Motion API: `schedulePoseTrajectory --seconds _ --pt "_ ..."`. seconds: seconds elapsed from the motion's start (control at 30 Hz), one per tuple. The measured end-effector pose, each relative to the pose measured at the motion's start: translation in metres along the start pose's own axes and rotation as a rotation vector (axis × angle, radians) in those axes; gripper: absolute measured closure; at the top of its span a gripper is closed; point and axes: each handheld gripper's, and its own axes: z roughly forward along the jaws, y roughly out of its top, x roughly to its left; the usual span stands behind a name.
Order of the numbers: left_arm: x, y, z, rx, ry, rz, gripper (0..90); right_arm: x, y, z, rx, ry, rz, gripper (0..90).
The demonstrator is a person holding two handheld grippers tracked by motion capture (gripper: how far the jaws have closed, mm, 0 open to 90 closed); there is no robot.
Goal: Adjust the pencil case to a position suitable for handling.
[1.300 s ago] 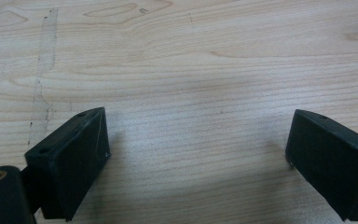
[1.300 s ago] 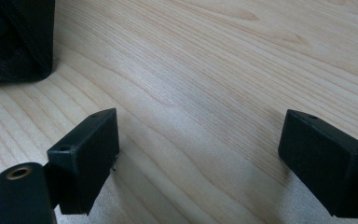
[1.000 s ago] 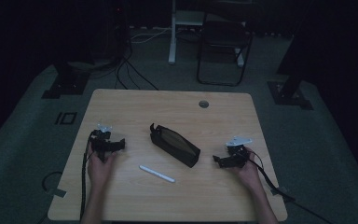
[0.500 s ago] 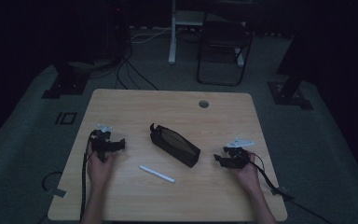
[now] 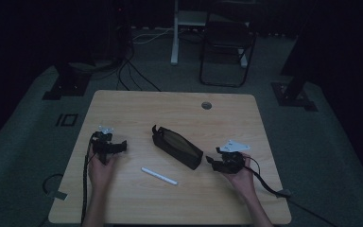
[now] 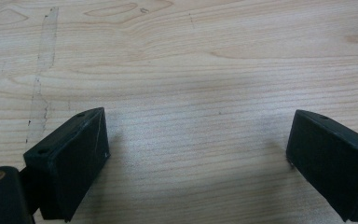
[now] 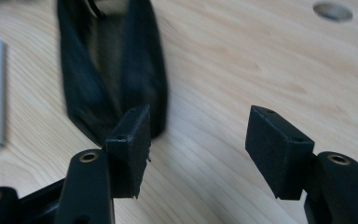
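A person is sitting at the near edge of a light wooden table (image 5: 123, 208) in a dim room, forearms coming in from six o'clock, one two-jaw tool in each hand.

At about eight o'clock from the table's middle, the left hand (image 5: 100, 166) is holding the left gripper (image 5: 121, 146) low over the wood. In the left gripper view its two black jaws are standing wide apart, with bare wood grain between them; nothing is being held. The left gripper (image 6: 198, 149) is throwing soft shadows on the tabletop just under the jaws (whether the tips are touching the wood cannot be told).

At about four o'clock, the right hand (image 5: 240, 175) is holding the right gripper (image 5: 211, 162), a pale three-cornered plate on top and a cable trailing off toward the table's near right corner. In the right gripper view the jaws of the right gripper (image 7: 198, 140) are also standing well open and are gripping nothing. One jaw is sitting just in front of the end of a black pouch (image 7: 109, 70); contact cannot be told.

Between the two hands, nearer the person, a white pen (image 5: 159, 176) is lying flat on the wood, apart from both tools.

Just beyond it, near the table's middle, the black pouch (image 5: 177, 146) is lying on a slant, its top gaping open and showing a brownish lining.

Farther off, at about one o'clock, a round cable hole (image 5: 206, 105) is set in the tabletop.

Beyond the table, at twelve o'clock, a dark chair (image 5: 227, 47) is standing on grey floor.
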Motion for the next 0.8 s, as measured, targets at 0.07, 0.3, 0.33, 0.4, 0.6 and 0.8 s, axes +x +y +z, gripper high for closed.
schedulePoseTrajectory --seconds 0.07,0.3,0.33,0.4,0.6,0.8 --pt "0.0 0.0 0.0 0.001 0.0 0.0 6.0 0.007 0.006 0.0 -0.015 -0.004 -0.004 40.0" --pt "0.0 0.0 0.0 0.0 0.0 0.0 6.0 0.02 0.022 0.01 -0.032 0.0 0.0 40.0" --pt "0.0 0.0 0.0 0.001 0.0 0.0 6.0 0.021 0.023 0.012 -0.032 0.001 -0.005 39.9" --pt "0.0 0.0 0.0 0.001 0.0 0.0 6.0 0.022 0.025 0.016 -0.028 -0.003 -0.006 39.9" --pt "0.0 0.0 0.0 0.001 0.0 0.0 6.0 0.016 0.022 0.027 0.001 0.016 0.008 39.9" --pt "0.0 0.0 0.0 0.001 0.0 0.0 6.0 0.006 0.019 0.022 0.007 0.007 0.019 43.1"
